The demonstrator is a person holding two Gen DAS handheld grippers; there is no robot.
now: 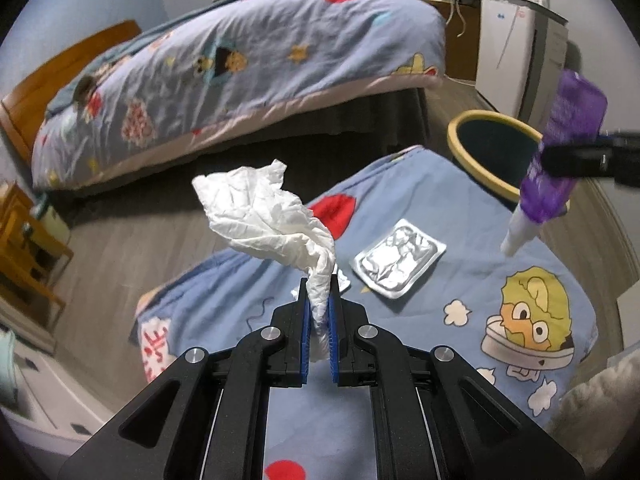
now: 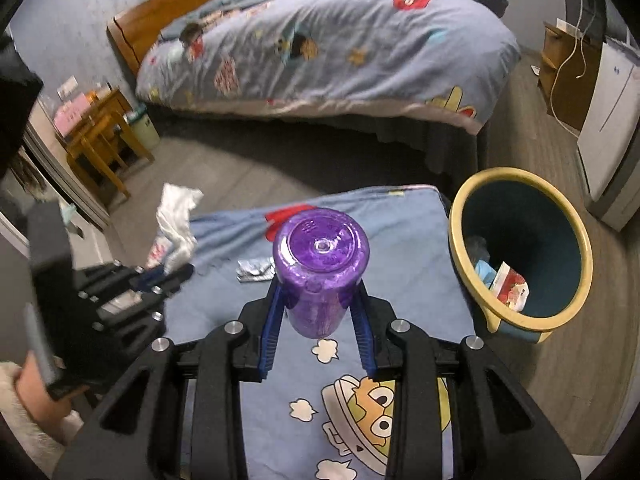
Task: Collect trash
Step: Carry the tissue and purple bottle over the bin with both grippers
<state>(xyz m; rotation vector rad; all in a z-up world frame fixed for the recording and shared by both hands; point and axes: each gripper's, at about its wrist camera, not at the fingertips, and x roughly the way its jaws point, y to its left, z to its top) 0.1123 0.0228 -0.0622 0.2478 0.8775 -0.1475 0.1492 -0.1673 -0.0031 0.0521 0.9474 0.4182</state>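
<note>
Currently, step: both loads are to be carried over the bin (image 2: 520, 248) and released well inside its rim.
Left gripper (image 1: 319, 300): clamped on a crumpled tissue (image 1: 272, 216), held left of the bin.
Right gripper (image 2: 318, 300): clamped on a purple bottle (image 2: 320, 264), just beside the bin.
Foil packet (image 1: 398, 262): lies on the blue cloth (image 1: 420, 208), near the bin.
Writing: red characters are printed on the cloth, not readable.

Bin (image 1: 472, 148) contents hidden in left view; foil pack (image 2: 254, 269) half-hidden behind purple bottle (image 2: 320, 272).
</note>
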